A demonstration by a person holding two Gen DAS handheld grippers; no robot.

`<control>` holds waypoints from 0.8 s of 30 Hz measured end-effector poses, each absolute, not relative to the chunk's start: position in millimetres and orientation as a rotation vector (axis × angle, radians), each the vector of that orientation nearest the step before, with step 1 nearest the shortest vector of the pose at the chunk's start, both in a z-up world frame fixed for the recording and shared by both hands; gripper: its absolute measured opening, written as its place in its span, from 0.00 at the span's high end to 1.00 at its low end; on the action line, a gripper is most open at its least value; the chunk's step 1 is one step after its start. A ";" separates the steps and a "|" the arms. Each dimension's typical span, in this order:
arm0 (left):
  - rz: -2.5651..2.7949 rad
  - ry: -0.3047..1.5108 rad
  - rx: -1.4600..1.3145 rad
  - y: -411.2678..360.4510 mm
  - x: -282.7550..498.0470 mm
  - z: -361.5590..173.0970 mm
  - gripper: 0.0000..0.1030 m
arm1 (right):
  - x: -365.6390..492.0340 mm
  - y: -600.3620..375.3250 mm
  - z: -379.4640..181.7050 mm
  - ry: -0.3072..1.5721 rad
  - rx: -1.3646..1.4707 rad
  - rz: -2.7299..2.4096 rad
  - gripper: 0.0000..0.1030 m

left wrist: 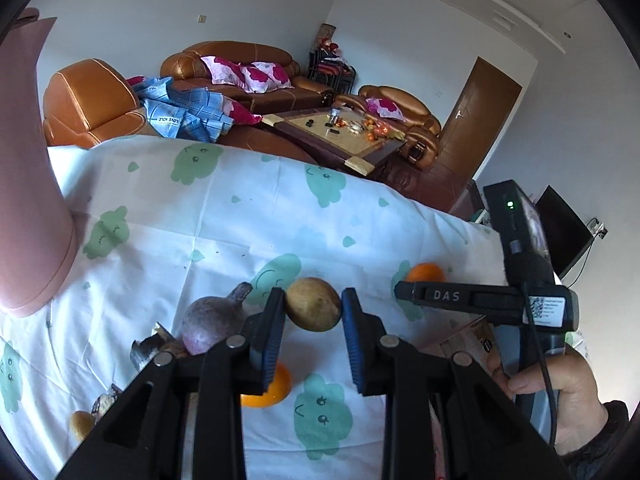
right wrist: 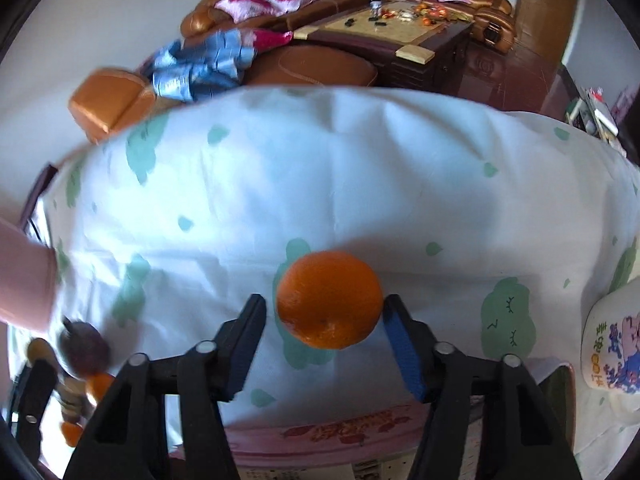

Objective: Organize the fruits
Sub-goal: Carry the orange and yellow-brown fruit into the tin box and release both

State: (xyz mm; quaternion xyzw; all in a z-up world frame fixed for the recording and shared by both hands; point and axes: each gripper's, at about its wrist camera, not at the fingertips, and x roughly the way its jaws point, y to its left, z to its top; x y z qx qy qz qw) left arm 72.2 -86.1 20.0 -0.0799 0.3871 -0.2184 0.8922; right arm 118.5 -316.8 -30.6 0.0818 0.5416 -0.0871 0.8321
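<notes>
My left gripper [left wrist: 313,308] is shut on a round brown fruit [left wrist: 314,304], its blue pads pressing both sides above the white cloth with green prints [left wrist: 240,208]. Under it lie a purple fruit [left wrist: 212,322] and an orange [left wrist: 276,394]. In the right wrist view, my right gripper [right wrist: 324,308] straddles another orange [right wrist: 329,300] on the cloth. The right pad is almost against it and a thin gap shows at the left pad. The left wrist view shows the right gripper [left wrist: 408,292] side-on over this orange [left wrist: 426,272], held by a hand [left wrist: 560,392].
A tall pink object [left wrist: 32,200] stands at the table's left. A pink printed tray [right wrist: 340,432] lies at the near edge. A white cartoon-printed bowl [right wrist: 612,344] sits on the right. A small brown fruit [left wrist: 82,424] and scraps lie at the lower left. Sofas and a coffee table stand beyond.
</notes>
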 end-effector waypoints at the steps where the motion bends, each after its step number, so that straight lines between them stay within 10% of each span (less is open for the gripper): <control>1: -0.452 0.804 -0.161 -87.1 72.5 18.7 0.71 | 117.4 -316.4 -30.9 1.150 0.165 -0.193 0.53; 24: -0.443 0.649 -0.021 -131.0 10.4 30.2 0.71 | -91.5 -304.1 48.8 0.493 0.204 -0.260 0.54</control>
